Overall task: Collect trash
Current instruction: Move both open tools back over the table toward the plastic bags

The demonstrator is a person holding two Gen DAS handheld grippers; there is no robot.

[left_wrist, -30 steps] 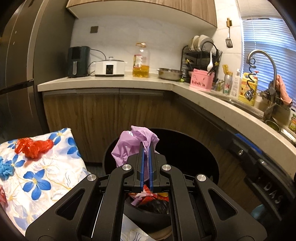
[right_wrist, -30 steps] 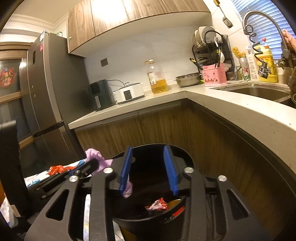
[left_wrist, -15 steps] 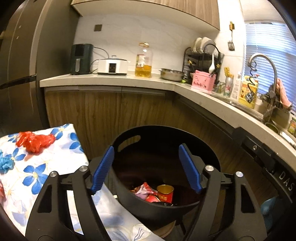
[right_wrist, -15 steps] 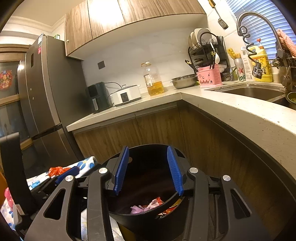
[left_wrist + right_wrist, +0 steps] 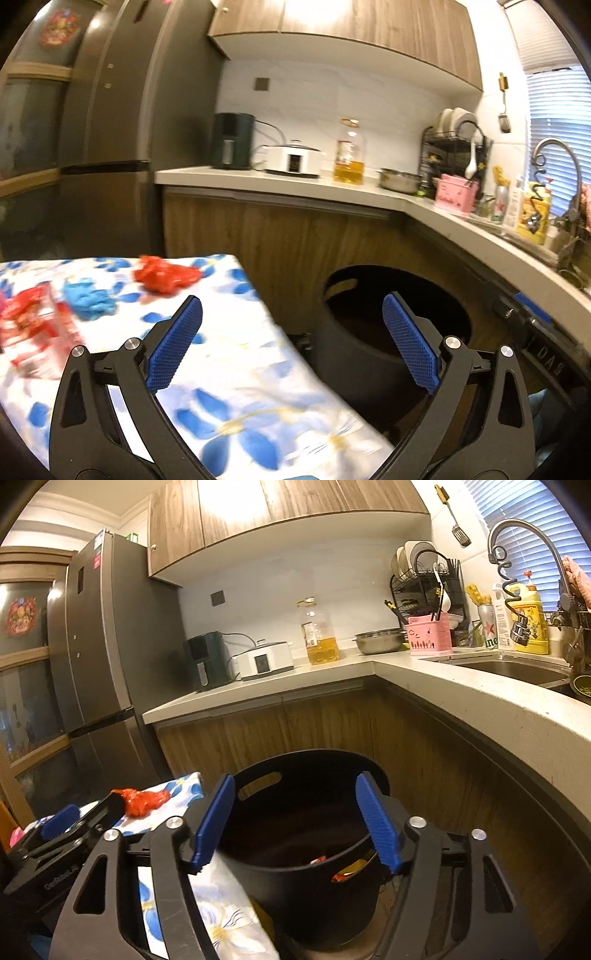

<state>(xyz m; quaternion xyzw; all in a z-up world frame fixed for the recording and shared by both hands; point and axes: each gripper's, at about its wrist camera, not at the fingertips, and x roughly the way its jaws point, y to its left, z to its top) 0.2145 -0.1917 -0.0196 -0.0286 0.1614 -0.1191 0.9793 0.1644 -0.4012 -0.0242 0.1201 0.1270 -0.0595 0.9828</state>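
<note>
Now between drops: left gripper [image 5: 291, 343] wide and empty above the floral cloth [image 5: 236, 369], right gripper [image 5: 295, 819] wide and empty over the black bin [image 5: 306, 878], scraps already inside. Next, probably: reach left to the red wrapper [image 5: 164, 277], with blue scrap [image 5: 88, 299] just beside it, and pinch without snagging cloth.

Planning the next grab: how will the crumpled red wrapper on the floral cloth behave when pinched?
The red wrapper looks like thin crumpled plastic, so probably light and floppy, squashing between the pads. Its glossy surface may slip. It lies on the loose floral cloth, which could bunch up and get pinched too.
</note>
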